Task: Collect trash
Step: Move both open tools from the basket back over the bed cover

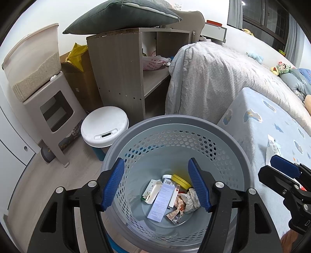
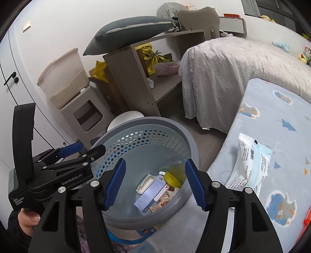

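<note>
While both claws are held angled down over it, a round grey plastic basket (image 1: 175, 124) with honeycomb-perforated walls is seen beside the bed (image 1: 223, 74). On its smooth bottom a pale lilac carton (image 1: 162, 200), a small white box (image 1: 150, 191), a yellow round lid (image 1: 180, 181), a white-capped bottle (image 1: 167, 176) and crumpled printed wrappers (image 1: 184, 202) are gathered. The left claw (image 1: 156, 184) is held apart above this trash, its ribbed blue pads gripping nothing. The right claw (image 2: 154, 184) is likewise held apart and empty over the basket. A glossy white and pale blue packet (image 2: 250, 161) is left lying on the fleecy cloud-patterned blanket (image 2: 276, 109), just right of the basket. A white-lidded bin (image 1: 105, 126), a wood-grain shelf unit (image 1: 120, 68) topped by a dark cushion (image 1: 124, 17), and a beige stool (image 1: 52, 112) are crowded behind.
</note>
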Motion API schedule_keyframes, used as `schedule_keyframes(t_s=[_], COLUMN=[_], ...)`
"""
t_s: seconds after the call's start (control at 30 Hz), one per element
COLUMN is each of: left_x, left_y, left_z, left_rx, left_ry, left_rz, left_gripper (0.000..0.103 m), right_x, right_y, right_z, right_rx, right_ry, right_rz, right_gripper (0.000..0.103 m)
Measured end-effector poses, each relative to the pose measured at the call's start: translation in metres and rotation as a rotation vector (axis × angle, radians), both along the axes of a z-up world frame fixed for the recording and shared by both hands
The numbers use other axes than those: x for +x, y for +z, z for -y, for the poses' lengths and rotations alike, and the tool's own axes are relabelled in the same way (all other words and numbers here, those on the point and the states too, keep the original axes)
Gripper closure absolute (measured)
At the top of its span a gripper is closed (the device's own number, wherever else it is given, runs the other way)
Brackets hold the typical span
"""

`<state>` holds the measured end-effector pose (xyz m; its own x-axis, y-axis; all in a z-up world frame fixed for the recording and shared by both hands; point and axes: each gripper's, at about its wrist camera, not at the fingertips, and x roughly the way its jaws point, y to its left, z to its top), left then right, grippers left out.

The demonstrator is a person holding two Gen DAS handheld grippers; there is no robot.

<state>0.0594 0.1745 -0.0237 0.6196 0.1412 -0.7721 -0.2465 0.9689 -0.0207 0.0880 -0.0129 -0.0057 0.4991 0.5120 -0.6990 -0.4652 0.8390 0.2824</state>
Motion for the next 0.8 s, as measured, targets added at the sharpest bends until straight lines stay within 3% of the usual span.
schedule_keyframes(t_s=[0.8], left_x=[-0.008], left_y=[0.010], left_z=[0.040], left_rx=[0.030], left_ry=[-0.096], left_rz=[0.042], left_gripper=[0.030], right_x=[-0.037], right_y=[0.004], right_z=[0.071], right_rx=[-0.026], right_ry=[-0.166], right_rz=[-0.004], right_gripper=[0.035])
